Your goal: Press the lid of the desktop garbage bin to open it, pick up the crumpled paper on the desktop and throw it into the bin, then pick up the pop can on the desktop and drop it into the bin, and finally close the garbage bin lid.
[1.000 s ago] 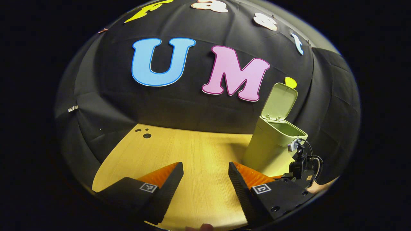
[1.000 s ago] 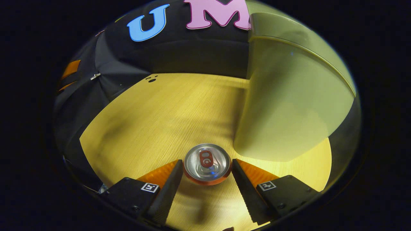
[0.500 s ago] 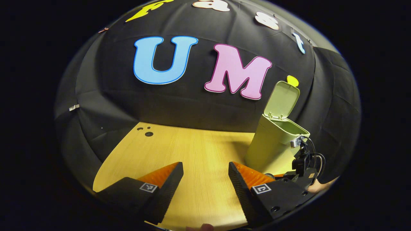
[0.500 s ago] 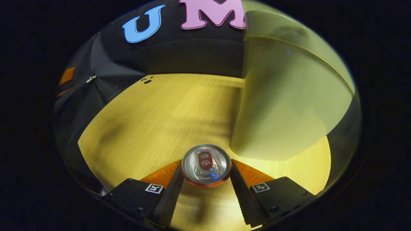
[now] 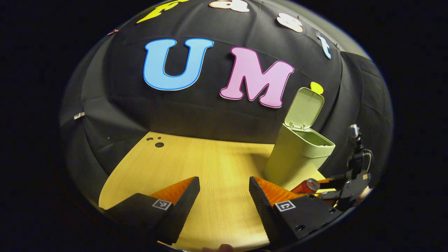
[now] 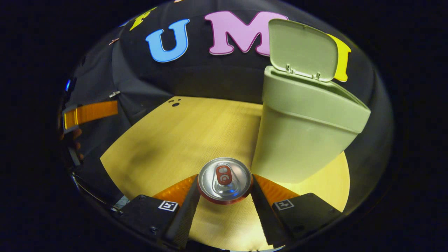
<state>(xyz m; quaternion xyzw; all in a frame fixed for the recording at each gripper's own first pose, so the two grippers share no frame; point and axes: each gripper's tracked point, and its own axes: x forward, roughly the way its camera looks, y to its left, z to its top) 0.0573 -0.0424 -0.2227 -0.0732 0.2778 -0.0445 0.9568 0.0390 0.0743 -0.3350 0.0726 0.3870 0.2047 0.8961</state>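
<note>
Between the R gripper (image 6: 225, 196) fingers sits the pop can (image 6: 224, 179), both fingers pressed on its sides, so R is clamped on the can. Can's long axis runs along the camera line: silver top w/ red pull tab faces the right gripper view lens, body hidden behind the top. Can appears lifted off the wood desktop (image 6: 182, 133), though contact can't be fully confirmed. Just R of the can stands the green garbage bin (image 6: 297, 140), upright, its lid (image 6: 302, 49) flipped up and back, mouth open. Can is low beside the bin's front wall, below the rim, not over the opening.

Left gripper view: L gripper (image 5: 224, 196) wide open, nothing between fingers, hovering over bare desktop (image 5: 210, 164). Bin (image 5: 297, 157) at far R w/ lid (image 5: 304, 106) up. R gripper (image 5: 344, 185) seen beside the bin base w/ the can (image 5: 308, 185); can's top end points toward the bin/left, axis looks tilted near horizontal from here.

Crumpled paper: can't tell where it is.
</note>
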